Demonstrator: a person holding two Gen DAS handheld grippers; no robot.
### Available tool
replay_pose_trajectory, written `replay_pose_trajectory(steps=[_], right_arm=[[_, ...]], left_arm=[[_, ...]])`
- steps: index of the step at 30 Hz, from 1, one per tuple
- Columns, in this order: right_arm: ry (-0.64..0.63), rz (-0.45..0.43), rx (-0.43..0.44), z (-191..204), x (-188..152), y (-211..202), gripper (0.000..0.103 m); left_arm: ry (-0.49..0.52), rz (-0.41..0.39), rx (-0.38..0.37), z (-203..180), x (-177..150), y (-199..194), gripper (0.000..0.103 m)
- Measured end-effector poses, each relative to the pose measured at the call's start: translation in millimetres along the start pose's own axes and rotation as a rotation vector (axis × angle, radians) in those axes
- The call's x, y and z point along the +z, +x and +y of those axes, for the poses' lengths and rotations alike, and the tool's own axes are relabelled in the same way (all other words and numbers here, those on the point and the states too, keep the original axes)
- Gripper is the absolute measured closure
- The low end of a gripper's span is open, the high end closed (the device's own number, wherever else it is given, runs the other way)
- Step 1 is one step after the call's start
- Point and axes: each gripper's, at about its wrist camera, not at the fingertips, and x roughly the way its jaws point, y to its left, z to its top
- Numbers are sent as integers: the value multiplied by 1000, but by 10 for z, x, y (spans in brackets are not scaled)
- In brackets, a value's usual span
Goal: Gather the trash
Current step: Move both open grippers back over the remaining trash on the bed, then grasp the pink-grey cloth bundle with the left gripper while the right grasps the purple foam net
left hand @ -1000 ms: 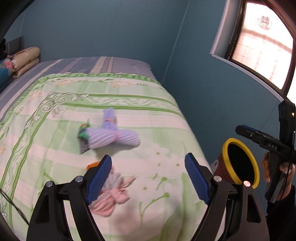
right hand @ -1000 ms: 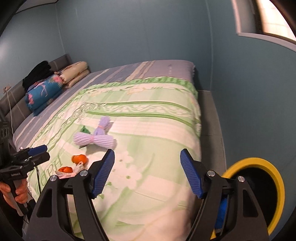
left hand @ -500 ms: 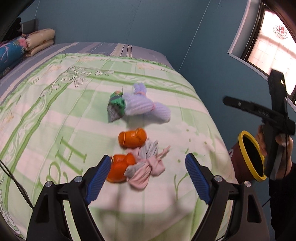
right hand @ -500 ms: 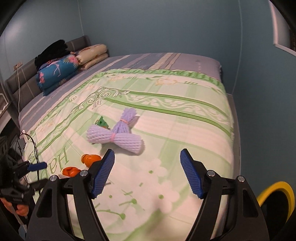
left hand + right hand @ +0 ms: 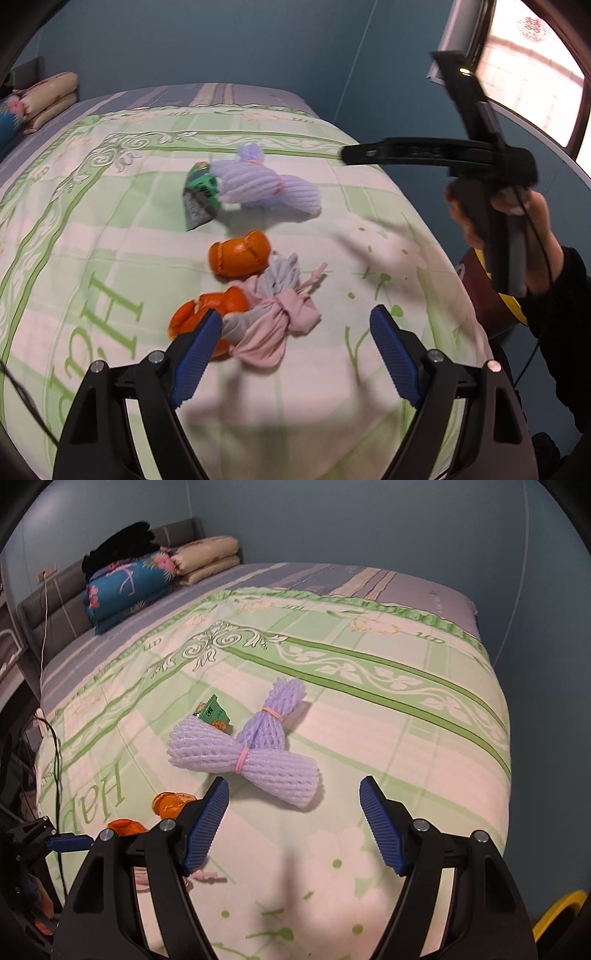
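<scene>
Trash lies on the green bedspread [image 5: 92, 258]. Purple foam nets [image 5: 269, 184] tied with bands sit beside a green wrapper [image 5: 199, 190]. Nearer lie two orange peels [image 5: 240, 254] [image 5: 207, 310] and a knotted pink-grey rag [image 5: 273, 317]. My left gripper [image 5: 295, 354] is open, just above and in front of the rag. My right gripper [image 5: 293, 827] is open, hovering just short of the foam nets [image 5: 255, 753]; the wrapper [image 5: 212, 714] and peels [image 5: 171, 803] lie to its left. The right gripper also shows in the left wrist view [image 5: 424, 153].
A bin with a yellow rim [image 5: 557, 912] stands on the floor off the bed's right side, partly hidden behind the hand [image 5: 495, 291]. Folded bedding and pillows [image 5: 136, 579] sit at the headboard. A window [image 5: 532, 70] is on the right wall.
Both grippers have moved in over the bed towards the trash. The right gripper swung left from the bin to above the foam nets. Both stayed open.
</scene>
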Motion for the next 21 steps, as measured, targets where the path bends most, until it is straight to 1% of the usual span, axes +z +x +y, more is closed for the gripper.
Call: replay_pose_trajectory(steps=[6,10,12,14,19,21], right_arm=[[-79,53,27,76,78,316,35],[-137,87,34,156,106,503,35],[-163,106,29,191,110,600,36],[-183,122,23,217,106,689,40],[-222,144,19,268,106,895,41],[-229,154,18,271,123,955,42]], left_arm=[[9,24,-20,-37,52,158,25],[27,32,-8,-52,58,234,25],[21,48,-10,-32,58,293,26],[16,62,-17,-27,50,348,29],[26,90,-15,-34,-3,489,33],[22,100,-15,-27,-19,542,37]])
